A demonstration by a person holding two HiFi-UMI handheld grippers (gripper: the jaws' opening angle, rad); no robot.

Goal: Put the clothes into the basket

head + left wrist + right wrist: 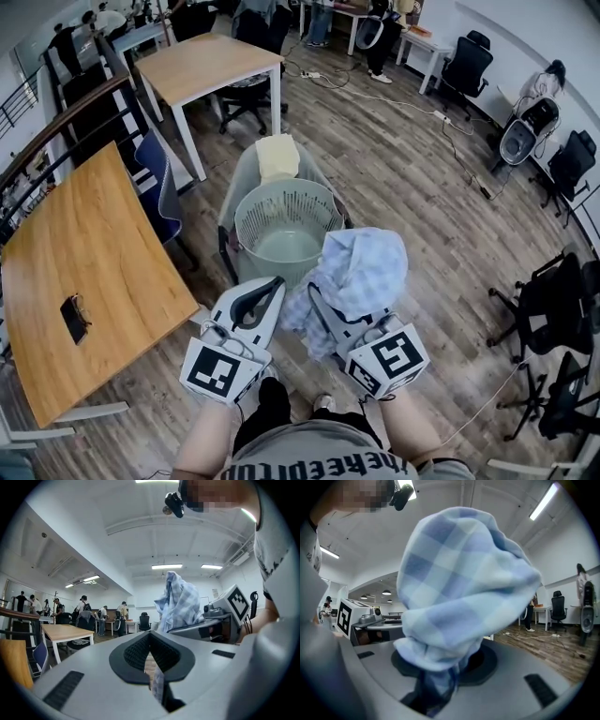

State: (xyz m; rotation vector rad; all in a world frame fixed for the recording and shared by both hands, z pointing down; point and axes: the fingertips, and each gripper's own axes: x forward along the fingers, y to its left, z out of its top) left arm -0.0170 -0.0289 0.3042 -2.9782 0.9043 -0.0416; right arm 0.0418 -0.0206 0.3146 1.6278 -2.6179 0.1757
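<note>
- Showing the right gripper (324, 304): its jaws are clamped on a bunched blue-and-white checked cloth (362, 266), which rises above the jaws and hangs down on both sides of them.
- Left gripper (273, 285): jaws pressed together at the tips, with the dark pads bowed round a narrow slot. A pale sliver low in that slot cannot be identified.
- The two grippers are held side by side in front of the person, left of pair and right of pair close together.
- Basket (255, 214): pale green, round, with a slotted wall, standing upright just beyond the grippers. The checked cloth is near its close rim and outside it.
- Yellow cloth (277, 157): folded, just behind the basket's far rim.
- Wooden table (89, 248): at the person's left, with a small dark object (75, 319) lying on it.
- Floor (412, 178): wood planks, with black office chairs (553, 309) well apart at the right.
</note>
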